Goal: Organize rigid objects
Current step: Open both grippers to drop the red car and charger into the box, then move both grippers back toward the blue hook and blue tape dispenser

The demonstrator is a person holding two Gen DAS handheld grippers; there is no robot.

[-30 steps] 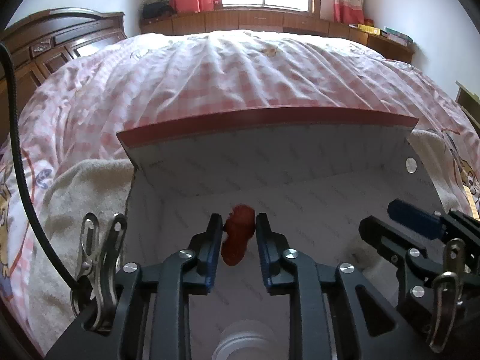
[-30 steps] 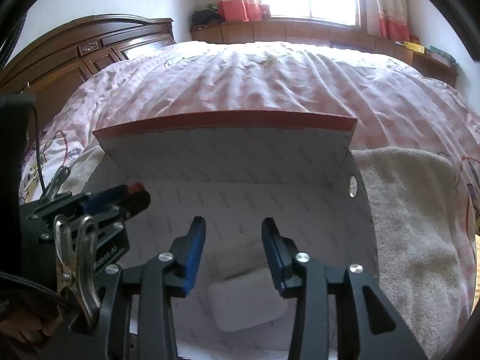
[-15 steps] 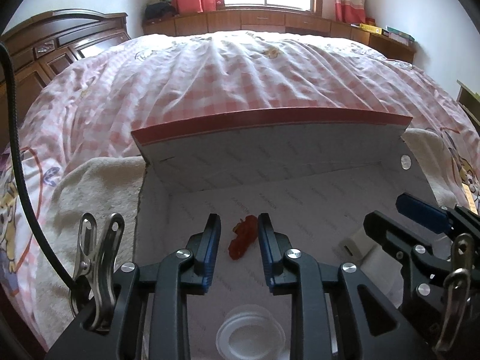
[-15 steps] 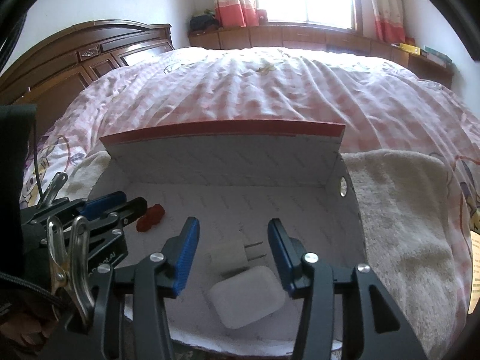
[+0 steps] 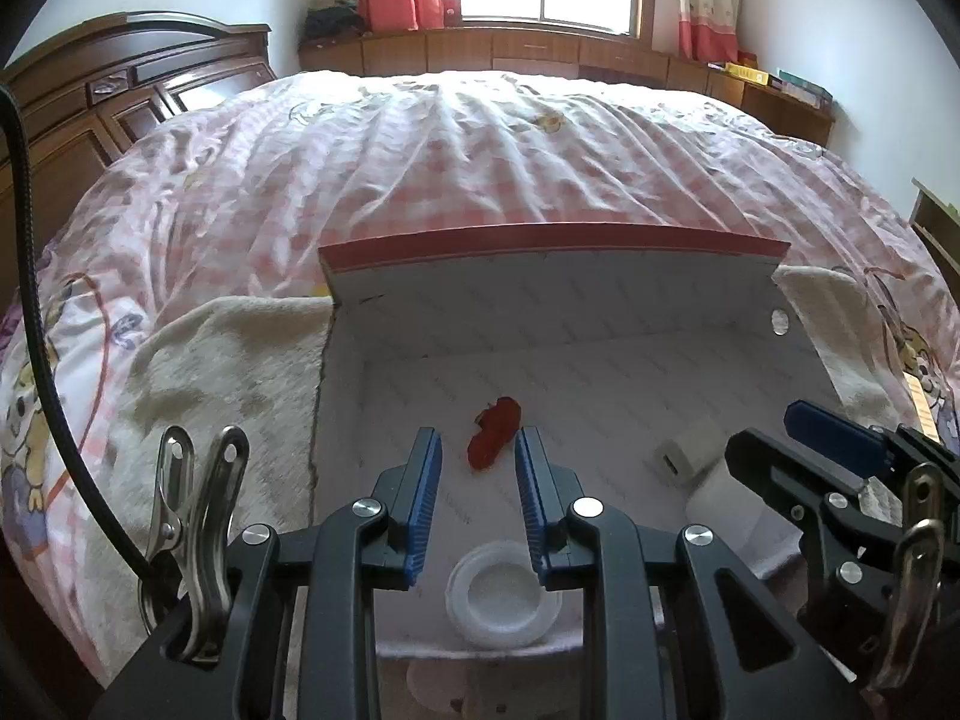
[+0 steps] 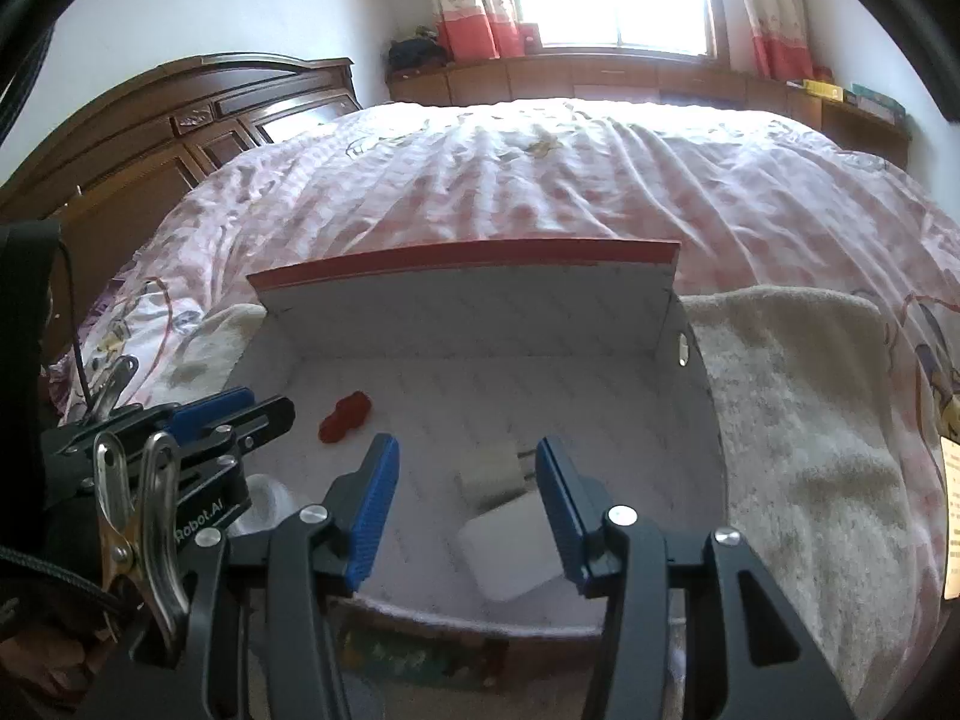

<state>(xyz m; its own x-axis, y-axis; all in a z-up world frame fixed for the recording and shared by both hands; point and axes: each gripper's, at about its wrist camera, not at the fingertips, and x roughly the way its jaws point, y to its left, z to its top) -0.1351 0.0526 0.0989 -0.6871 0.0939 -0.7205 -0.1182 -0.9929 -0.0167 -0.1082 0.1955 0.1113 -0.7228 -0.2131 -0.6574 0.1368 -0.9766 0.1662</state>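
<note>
Red and lumpy, the small toy [image 5: 494,441] lies on the floor of the white box [image 5: 540,306], just ahead of my left tongs [image 5: 478,450], whose blue pads stand spread with nothing between them. My right tongs [image 6: 467,468] are spread wide too, empty, with the white plug adapter [image 6: 492,474] just ahead between the pads and the white case [image 6: 510,552] under them. A round white lid [image 5: 501,594] sits below my left pads. I judge the toy light, stiff and a little slick; I'd pinch across its narrow middle.
</note>
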